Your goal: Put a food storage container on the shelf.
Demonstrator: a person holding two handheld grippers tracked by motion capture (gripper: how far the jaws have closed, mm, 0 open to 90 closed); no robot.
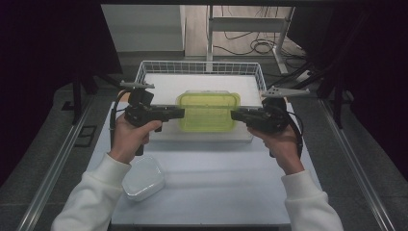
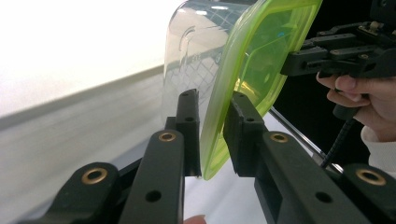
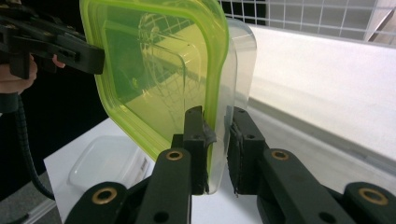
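- High view: green-lidded container point(image 1: 208, 111) held level between left gripper point(image 1: 180, 113) and right gripper point(image 1: 235, 115), one at each short end, raised over the wire basket point(image 1: 144, 72) at the far side of the tabletop point(image 1: 216, 192); opposed grip judged to keep the box balanced and level; clear empty tub point(image 1: 143, 177) near the left sleeve, well apart.
- Left gripper view: jaws nearly closed, clamped on the green lid's rim point(image 2: 215, 126), one pad on each face; clear body point(image 2: 187, 56) beyond; right gripper point(image 2: 299, 63) at the far end.
- Right gripper view: jaws narrow, pinching lid rim and clear wall point(image 3: 219, 140) together; probably to keep the lid seated.
- No brand, label or writing legible in any view.
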